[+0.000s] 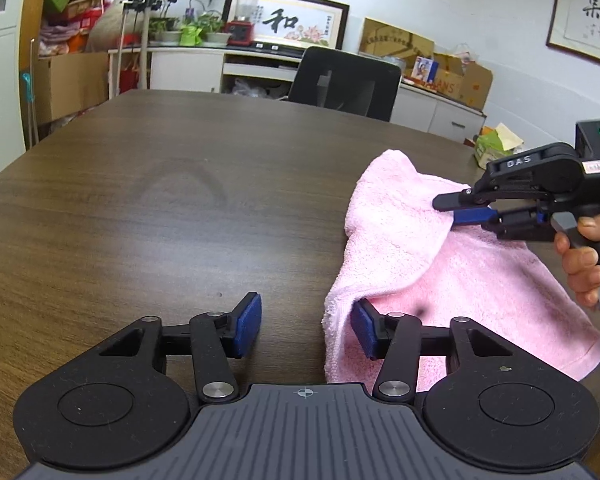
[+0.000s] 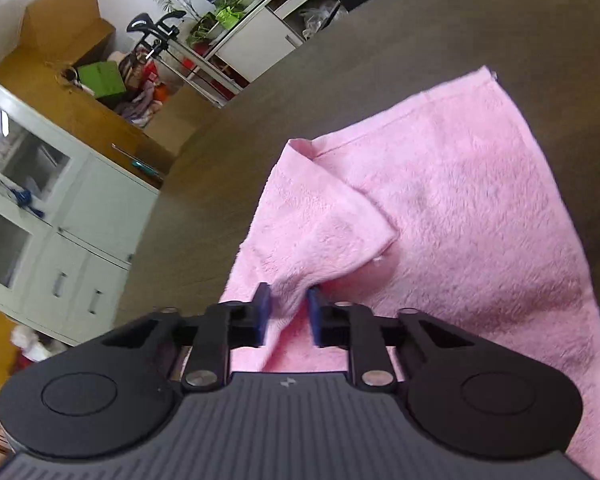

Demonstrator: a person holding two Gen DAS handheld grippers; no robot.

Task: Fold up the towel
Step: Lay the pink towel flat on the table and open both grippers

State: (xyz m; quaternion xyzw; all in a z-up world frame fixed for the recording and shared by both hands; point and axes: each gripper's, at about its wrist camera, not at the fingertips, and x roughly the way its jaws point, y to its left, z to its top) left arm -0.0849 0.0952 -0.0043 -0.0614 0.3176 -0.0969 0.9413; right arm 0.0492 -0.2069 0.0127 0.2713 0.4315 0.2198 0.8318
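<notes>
Dark wood table (image 1: 140, 208) carries the pink towel (image 1: 460, 280) (partly doubled over). Right gripper (image 2: 288, 312) pinches a raised corner; left gripper (image 1: 306, 328) gapes wide, the near edge draped against its right-hand pad.
</notes>
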